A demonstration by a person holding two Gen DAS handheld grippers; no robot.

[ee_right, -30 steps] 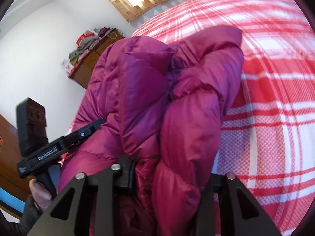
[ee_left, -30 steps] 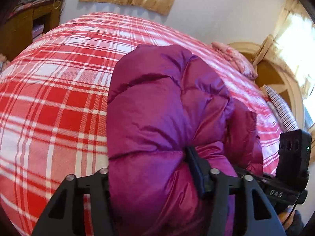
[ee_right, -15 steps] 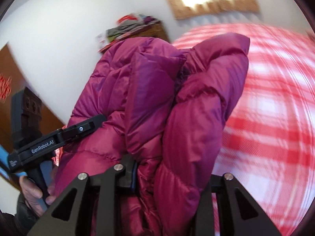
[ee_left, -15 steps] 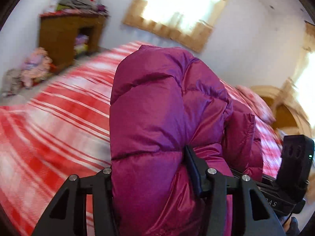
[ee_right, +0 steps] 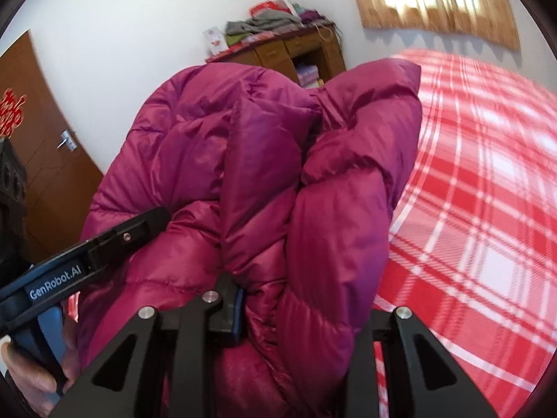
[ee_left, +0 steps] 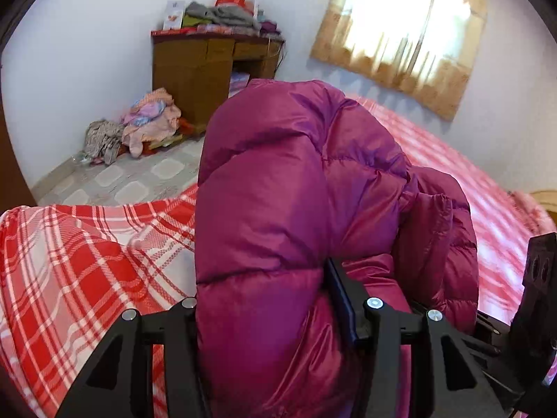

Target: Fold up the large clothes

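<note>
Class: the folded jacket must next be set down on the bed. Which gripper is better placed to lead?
Probably the right gripper: open plaid bed lies beside its side of the magenta jacket. The left gripper, also clamped on it, sits by the bed's edge, toward the floor.

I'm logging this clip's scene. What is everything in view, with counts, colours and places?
Puffy magenta down jacket: one, bunched, clamped by both grippers.
Red-and-white plaid bedspread: one, on the bed below.
Brown wooden desk: one, against the white wall; folded clothes on top.
Pastel clothes pile: one, on the tiled floor.
Tan curtained window: one.
Brown door: one, far left.
Left gripper: black.
Right gripper: black.
</note>
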